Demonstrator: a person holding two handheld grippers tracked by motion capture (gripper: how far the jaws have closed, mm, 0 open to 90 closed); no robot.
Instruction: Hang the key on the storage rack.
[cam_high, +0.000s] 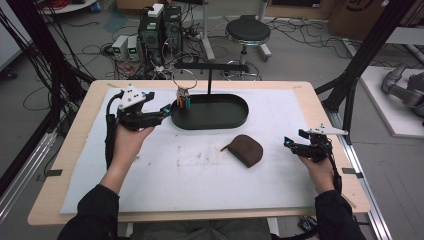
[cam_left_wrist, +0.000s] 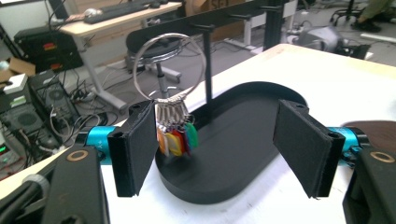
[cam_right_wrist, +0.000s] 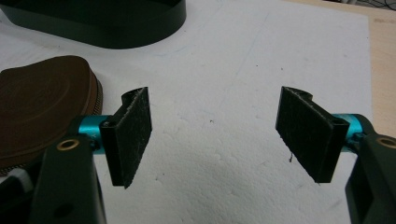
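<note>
A large metal key ring (cam_high: 184, 80) with several coloured tags (cam_high: 183, 101) hangs at the left end of a black T-shaped stand (cam_high: 210, 66). The stand rises from an oval black tray (cam_high: 215, 123). My left gripper (cam_high: 165, 111) is at the tray's left end, open and holding nothing. In the left gripper view the ring (cam_left_wrist: 169, 65) and tags (cam_left_wrist: 175, 137) hang just beyond the left pad (cam_left_wrist: 135, 149) of the gripper (cam_left_wrist: 219, 149). My right gripper (cam_high: 292, 142) rests open near the table's right side, over bare mat (cam_right_wrist: 224, 140). A brown zip pouch (cam_high: 246, 149) lies between the two hands.
A white mat (cam_high: 200, 170) covers most of the wooden table (cam_high: 65, 150). In the right gripper view the pouch (cam_right_wrist: 37, 112) lies just left of the left jaw. Behind the table stand a stool (cam_high: 247, 32), computer cases and cables on the floor.
</note>
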